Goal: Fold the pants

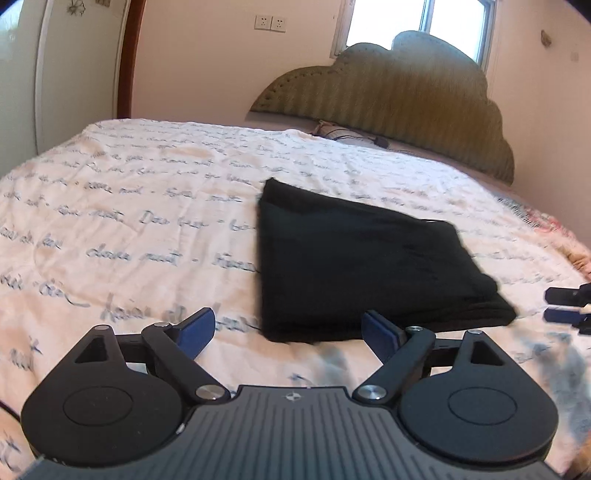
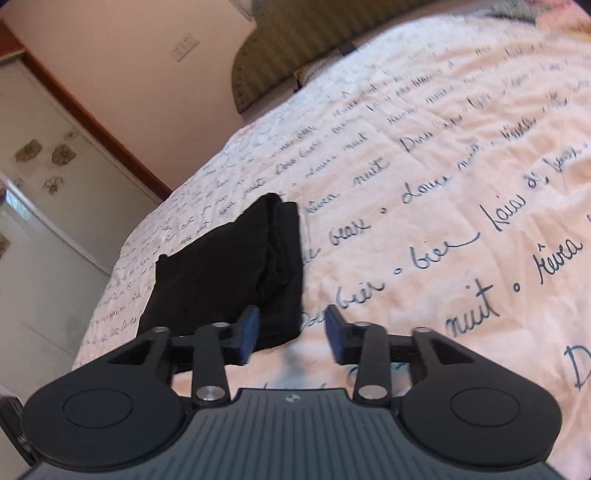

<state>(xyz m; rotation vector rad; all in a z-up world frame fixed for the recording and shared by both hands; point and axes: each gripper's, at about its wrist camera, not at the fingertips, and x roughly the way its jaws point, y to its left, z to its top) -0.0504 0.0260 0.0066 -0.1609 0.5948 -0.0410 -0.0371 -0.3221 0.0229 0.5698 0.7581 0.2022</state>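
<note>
The black pants (image 1: 354,258) lie folded into a flat rectangle on the bed's white bedspread (image 1: 129,206) printed with blue script. My left gripper (image 1: 288,330) is open and empty, just in front of the bundle's near edge. My right gripper (image 2: 291,334) is open and empty at the near corner of the pants (image 2: 229,273), its left finger over the cloth's edge. The right gripper's blue fingertips also show at the right edge of the left wrist view (image 1: 565,306), beside the bundle and apart from it.
An olive padded headboard (image 1: 388,96) stands at the far end under a window (image 1: 417,22). A small object with a cable (image 1: 343,134) lies at the head of the bed. A white wardrobe door (image 2: 44,229) stands beside the bed. Bedspread (image 2: 461,184) stretches around the pants.
</note>
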